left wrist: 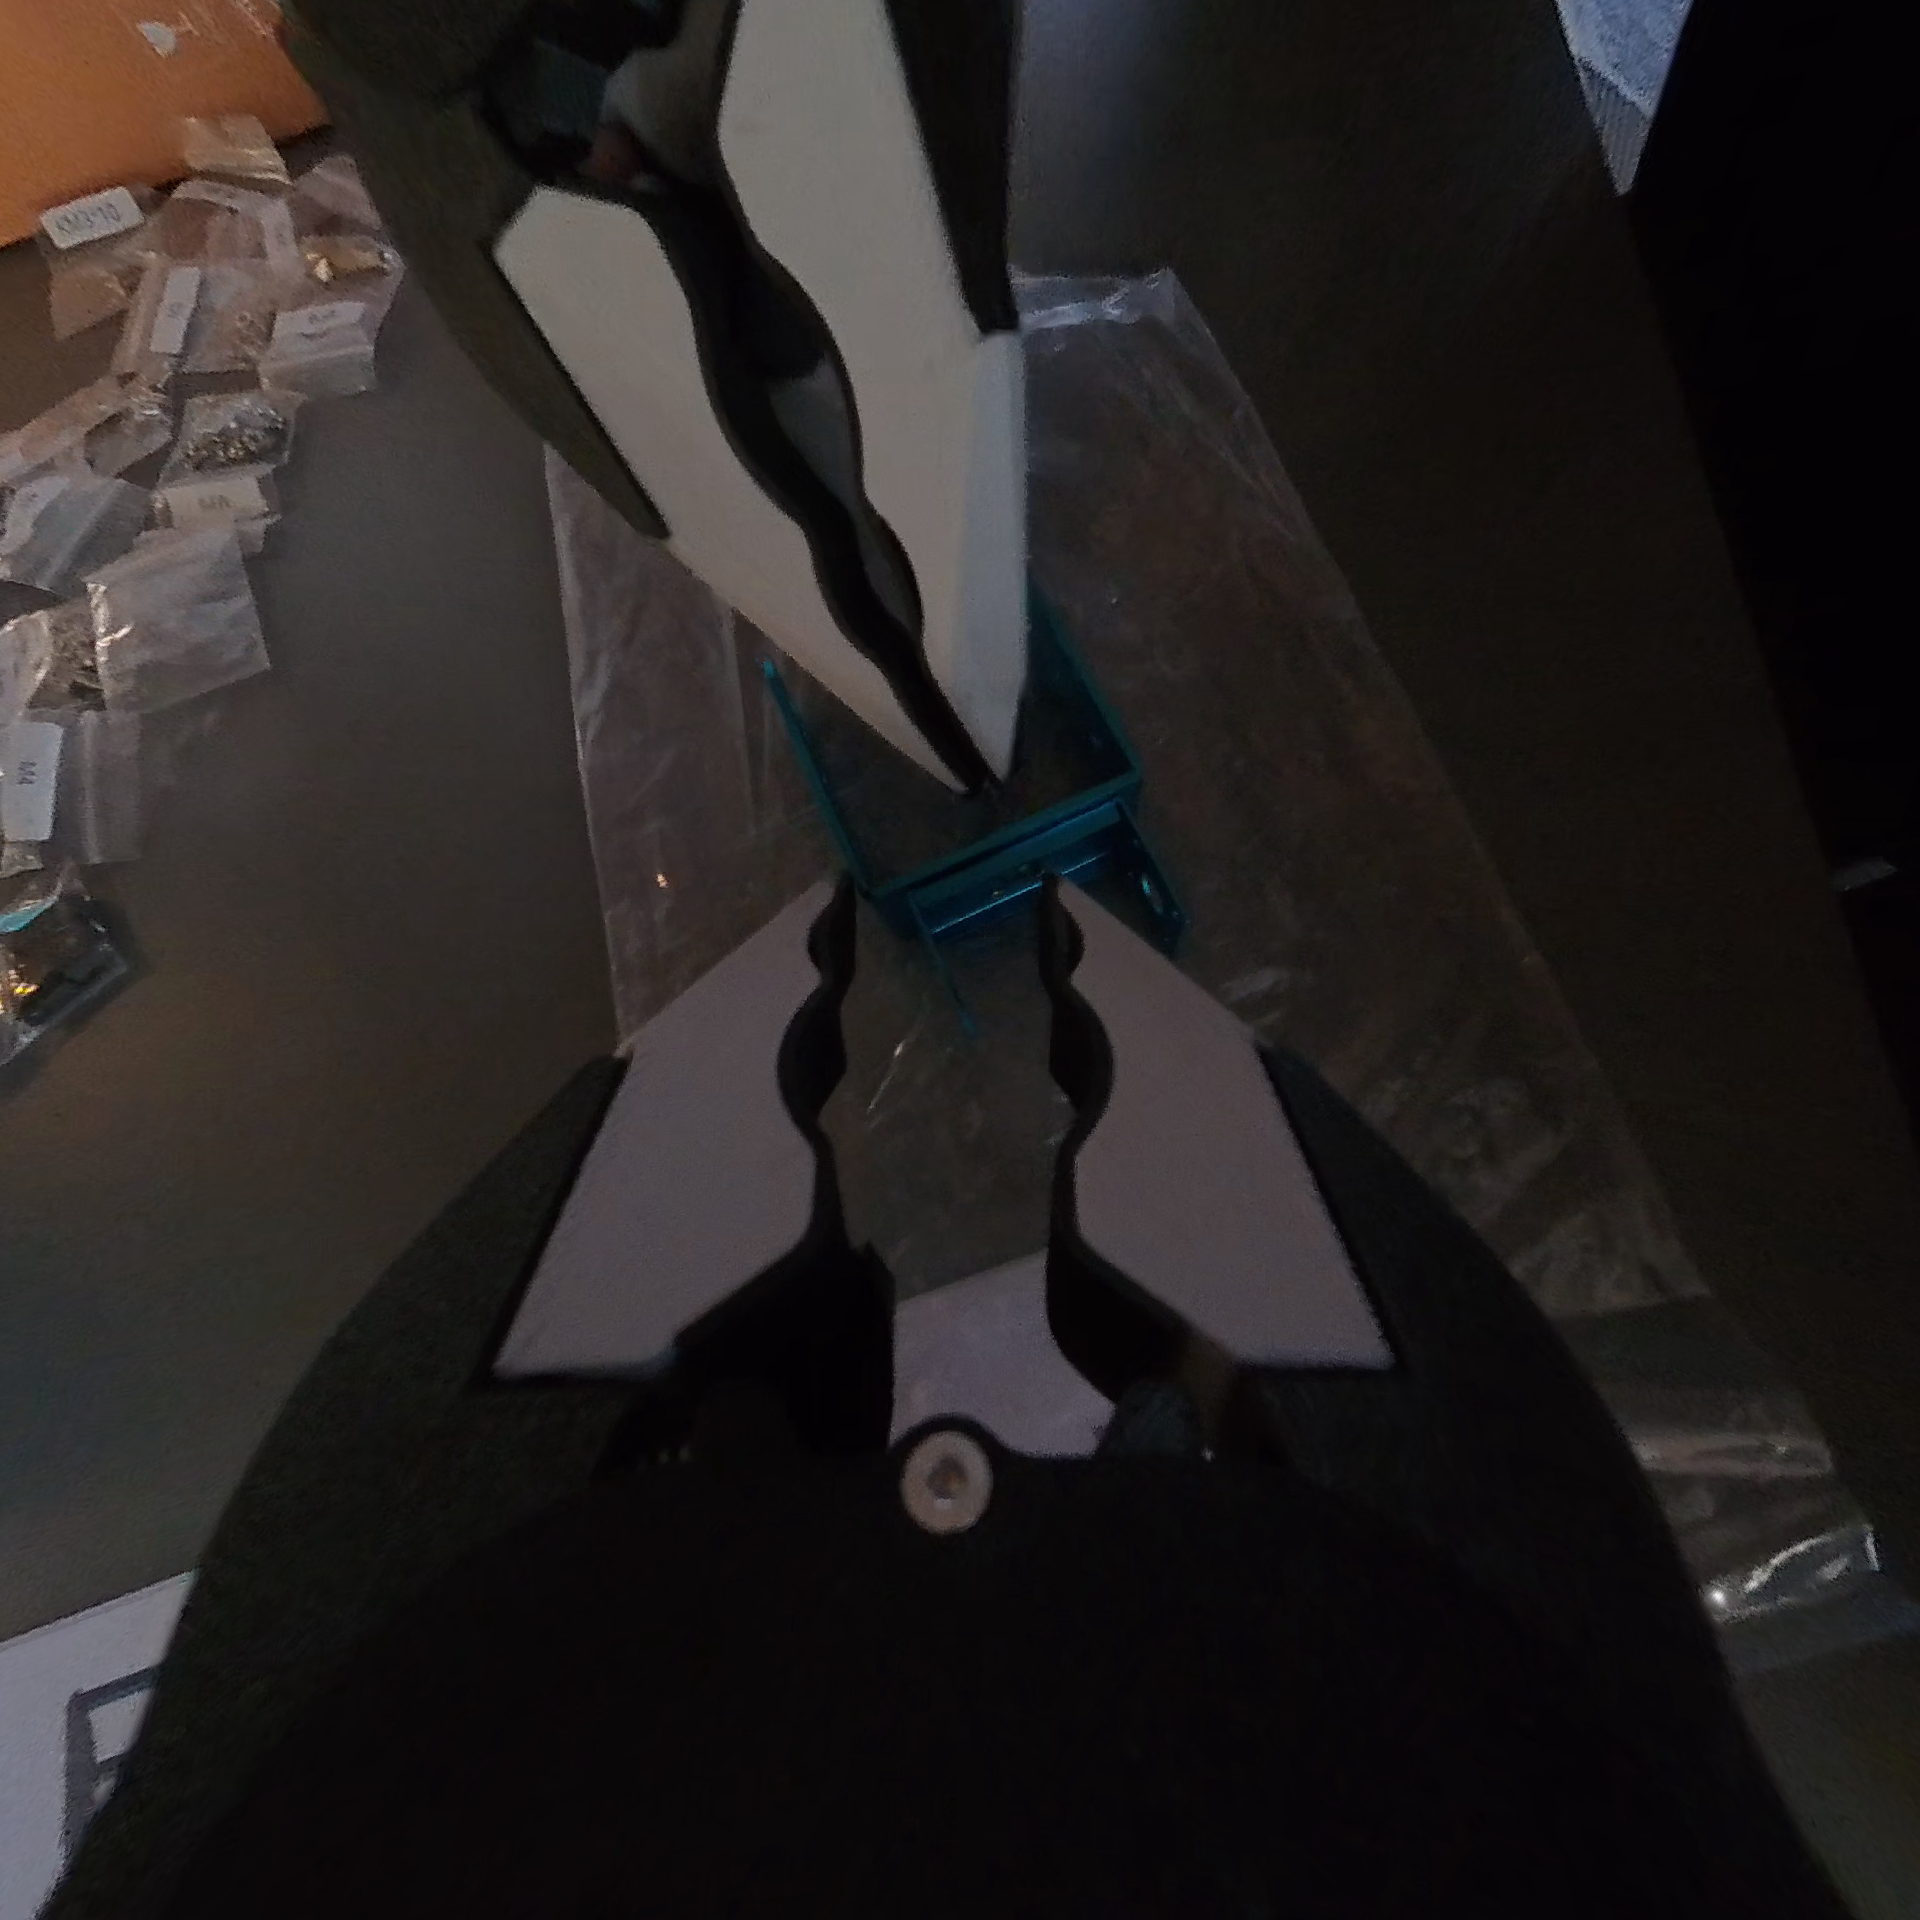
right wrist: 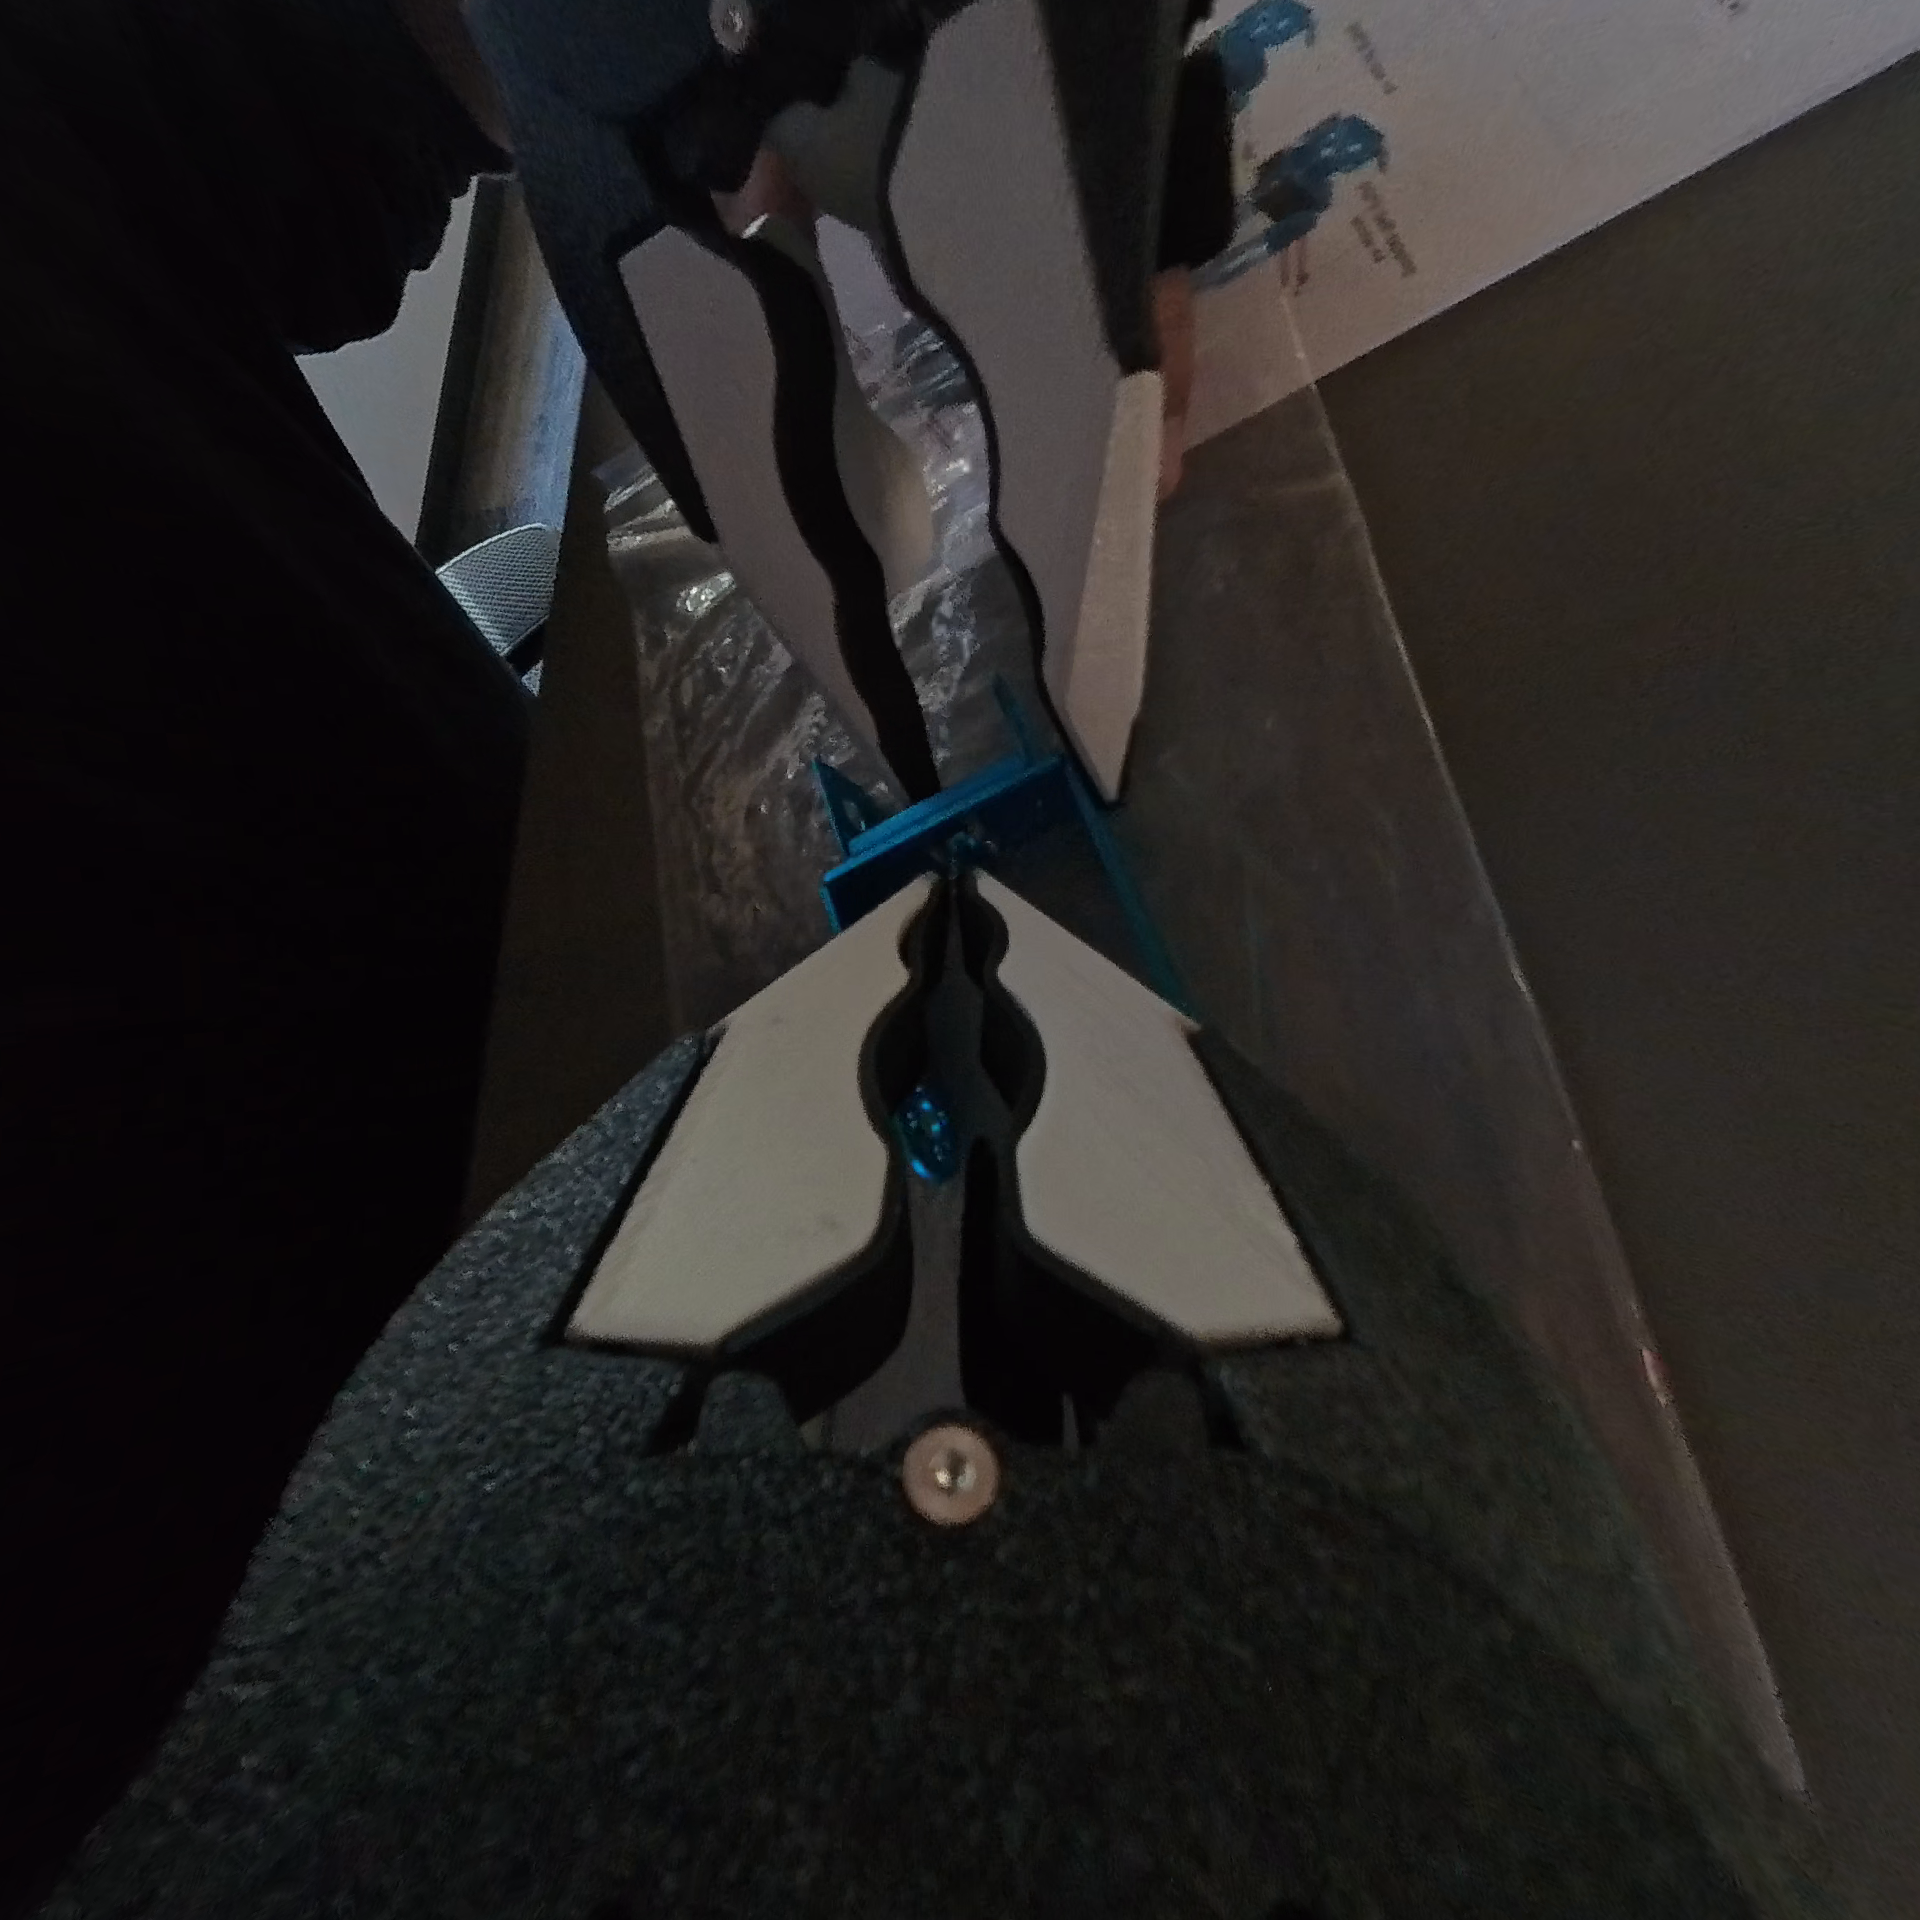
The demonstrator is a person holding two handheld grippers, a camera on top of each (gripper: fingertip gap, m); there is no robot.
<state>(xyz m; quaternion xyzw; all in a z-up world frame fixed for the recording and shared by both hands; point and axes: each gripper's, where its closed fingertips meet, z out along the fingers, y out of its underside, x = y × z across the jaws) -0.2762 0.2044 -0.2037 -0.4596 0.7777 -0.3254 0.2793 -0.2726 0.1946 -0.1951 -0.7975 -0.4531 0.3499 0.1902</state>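
Note:
A blue metal bracket [left wrist: 1018,847] stands on a clear plastic bag [left wrist: 1299,727] on a dark table. My left gripper [left wrist: 940,899] is open, its fingertips on either side of the bracket's near end. My right gripper [left wrist: 971,779] reaches in from the opposite side, shut on the bracket's edge. In the right wrist view my right gripper [right wrist: 951,883] is shut on the bracket [right wrist: 977,816], and a blue part shows between its fingers. The left gripper [right wrist: 1013,784] straddles the bracket from above, over the bag [right wrist: 727,727].
Several small clear bags of hardware [left wrist: 177,447] lie at the left, next to an orange surface [left wrist: 125,114]. A white sheet [left wrist: 62,1714] lies at the lower left. A white board with blue drawings [right wrist: 1455,177] lies beyond the bag. The tips of both grippers are at nearly the same place.

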